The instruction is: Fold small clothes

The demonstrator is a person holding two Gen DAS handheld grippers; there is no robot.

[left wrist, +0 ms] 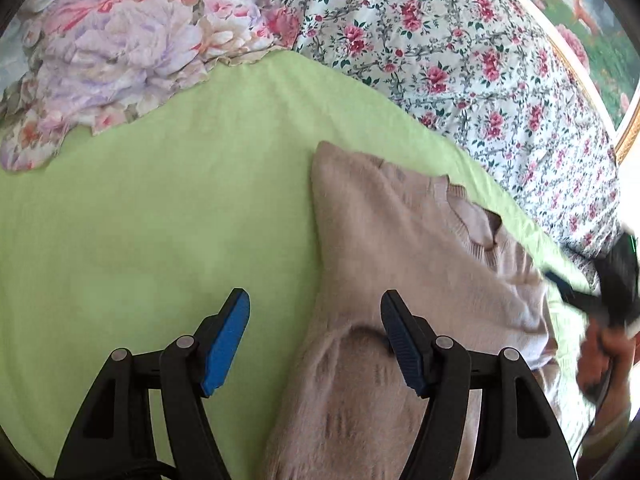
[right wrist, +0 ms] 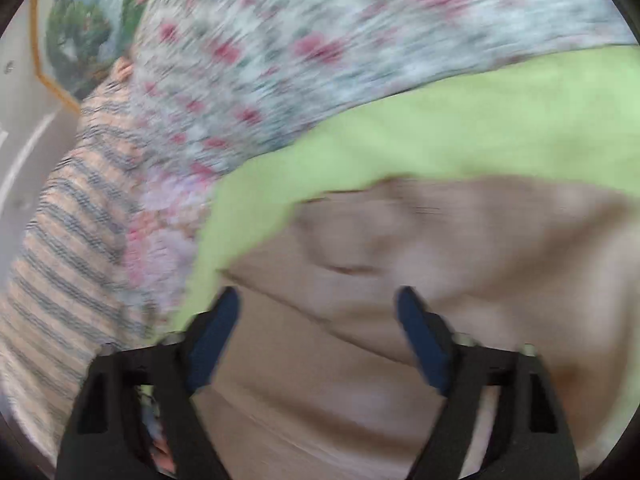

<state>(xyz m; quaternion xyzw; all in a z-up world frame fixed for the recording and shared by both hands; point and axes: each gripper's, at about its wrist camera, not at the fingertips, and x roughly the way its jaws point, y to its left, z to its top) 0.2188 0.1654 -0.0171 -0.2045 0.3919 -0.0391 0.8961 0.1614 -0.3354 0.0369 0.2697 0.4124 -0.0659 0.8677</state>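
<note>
A pale pink knitted sweater [left wrist: 400,240] lies on the green sheet [left wrist: 160,200], neck opening toward the floral quilt. My left gripper [left wrist: 316,320] hovers open over the sweater's left edge; its right finger [left wrist: 400,344] is above the knit, its left finger [left wrist: 224,344] above bare sheet. Nothing is between the pads. The right gripper [left wrist: 568,288] shows blurred at the right edge, with a hand [left wrist: 604,356] on it. In the blurred right wrist view, the right gripper [right wrist: 320,308] stands open above the sweater [right wrist: 440,240], with nothing gripped.
A white quilt with red flowers [left wrist: 460,60] is bunched along the far side of the sheet. A lilac and pink flowered cover [left wrist: 120,60] lies at the far left. A striped garment [right wrist: 60,240] lies beside the quilt [right wrist: 320,40]. A gold-framed picture [left wrist: 624,140] stands behind.
</note>
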